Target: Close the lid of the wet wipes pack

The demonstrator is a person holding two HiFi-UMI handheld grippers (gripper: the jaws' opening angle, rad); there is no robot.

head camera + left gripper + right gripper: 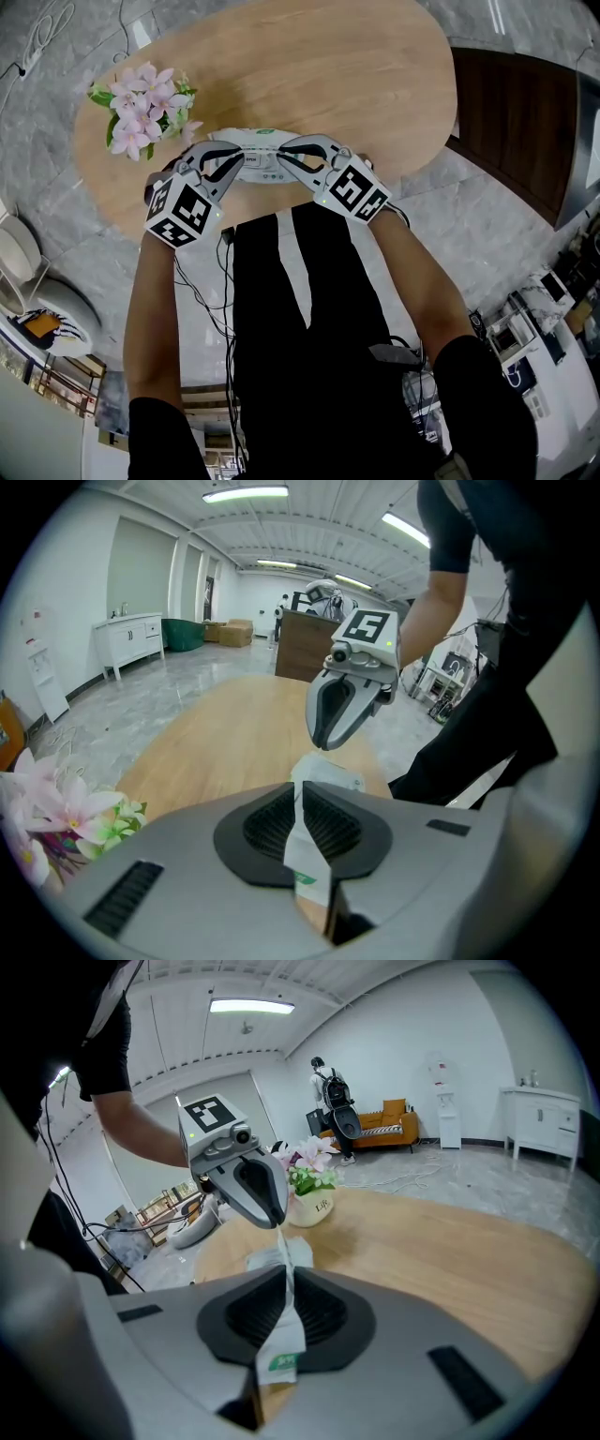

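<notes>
Holds wet wipes pack (258,141) at frame centre on desk (375,84): left gripper (236,159) pinched tight on thin left edge, right gripper (289,153) likewise on right edge. Flowers (145,108) upper left.

sleeves (159,436): black | left claw (238,155), right claw (284,150): grey | cubes (181,211): square-marked

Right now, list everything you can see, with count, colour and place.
table: one, light wood, oval, on the grey floor
wet wipes pack: one, white with green, at the table's near edge
flowers: one bunch, pink, in a white pot, left of the pack
left hand-held gripper: one, grey, shut on one end of the pack
right hand-held gripper: one, grey, shut on the other end
</notes>
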